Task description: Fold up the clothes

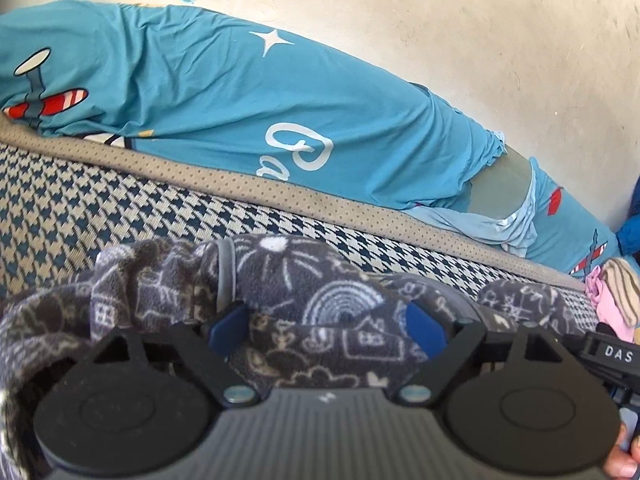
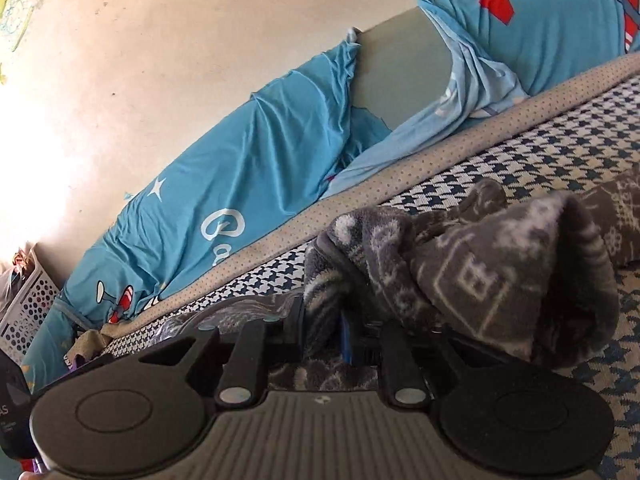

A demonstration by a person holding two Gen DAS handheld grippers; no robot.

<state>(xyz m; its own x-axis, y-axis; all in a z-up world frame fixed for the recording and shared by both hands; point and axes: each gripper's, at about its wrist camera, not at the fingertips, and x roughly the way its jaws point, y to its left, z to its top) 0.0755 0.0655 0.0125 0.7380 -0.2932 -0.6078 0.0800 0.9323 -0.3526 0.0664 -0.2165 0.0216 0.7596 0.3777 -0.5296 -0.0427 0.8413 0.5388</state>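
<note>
The grey fleece garment with white doodle print [image 1: 320, 308] lay bunched, unfolded, on the houndstooth-covered bed [image 1: 80, 208]. The left hand-held gripper [image 1: 326, 330] stood wide around it; the right hand-held gripper [image 2: 348, 340] was pinched narrow on a fold. Folding appeared barely begun.

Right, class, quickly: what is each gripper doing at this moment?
Left gripper: open, fingers spread around the grey fleece garment.
Right gripper: shut on the grey fleece garment.

The fleece [image 2: 480, 272] buries the right hand-held gripper [image 2: 352, 340] fingertips. At the left view's right edge, a pink cloth [image 1: 608, 300] is cut off. The far-left basket [image 2: 28, 316] contents are blurred.
</note>
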